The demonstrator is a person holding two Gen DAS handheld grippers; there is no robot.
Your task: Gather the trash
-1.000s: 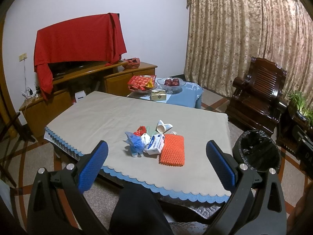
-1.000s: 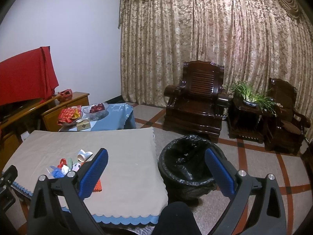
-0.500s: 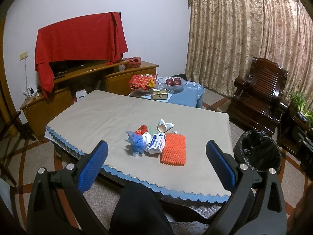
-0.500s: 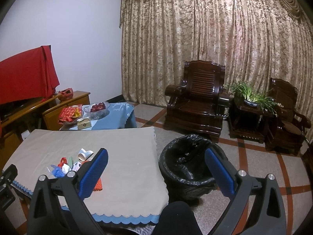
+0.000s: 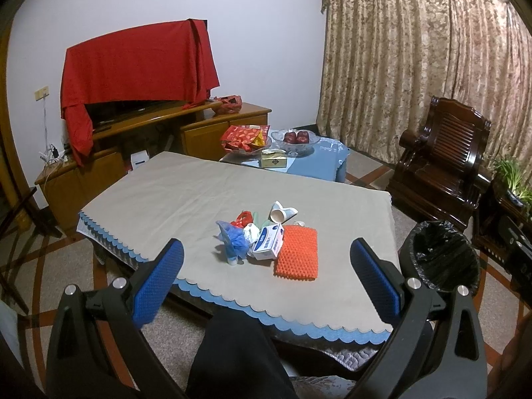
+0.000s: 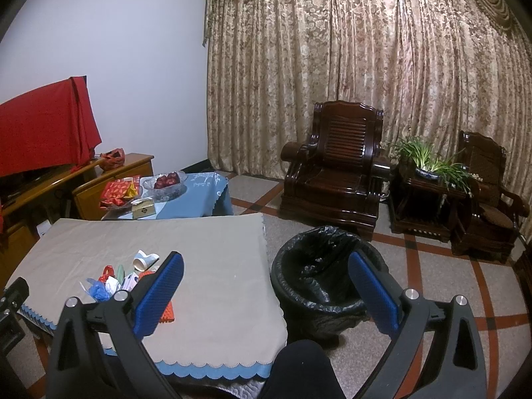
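Note:
A small heap of trash lies on the beige table [image 5: 186, 193]: a blue plastic bag [image 5: 232, 236], a white and blue carton [image 5: 268, 243], an orange foam net [image 5: 297, 256], a tipped paper cup [image 5: 279, 214] and a red wrapper [image 5: 242, 218]. My left gripper [image 5: 264, 271] is open, held short of the heap above the table's near edge. A bin lined with a black bag [image 6: 321, 267] stands on the floor right of the table. My right gripper [image 6: 264, 287] hangs open between table and bin. The heap [image 6: 113, 279] shows beside its left finger.
Behind the beige table, a low table with a blue cloth [image 5: 316, 163] carries a fruit bowl and snack packets. A wooden cabinet [image 5: 139, 153] under a red cloth lines the left wall. Dark wooden armchairs [image 6: 335, 173] and a potted plant [image 6: 429, 163] stand by the curtain.
Both grippers have eased slightly forward and the views have shifted a little. Both stay open and the trash has not moved.

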